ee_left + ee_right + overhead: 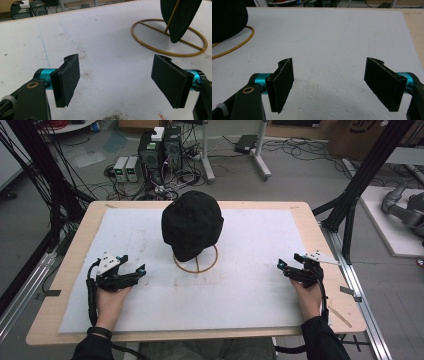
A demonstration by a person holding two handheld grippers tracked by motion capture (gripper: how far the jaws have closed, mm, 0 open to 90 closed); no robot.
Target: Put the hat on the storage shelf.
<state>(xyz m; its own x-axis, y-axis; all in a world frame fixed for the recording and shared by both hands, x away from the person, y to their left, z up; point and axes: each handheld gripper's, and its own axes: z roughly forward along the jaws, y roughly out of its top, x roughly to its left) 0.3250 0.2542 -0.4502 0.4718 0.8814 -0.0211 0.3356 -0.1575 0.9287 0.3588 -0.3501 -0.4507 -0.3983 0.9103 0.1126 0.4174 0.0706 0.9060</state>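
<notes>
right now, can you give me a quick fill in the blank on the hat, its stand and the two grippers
1. The black hat sits on a stand whose round base ring is ____ in colour.
2. Both the left gripper and the right gripper have their jaws ____, with nothing between them.
3. Each gripper rests over the ____ foam sheet that covers the wooden table.
4. In the high view the hat stands ____ the two grippers, farther from the person.

Missing words: gold; open; white; between
</notes>
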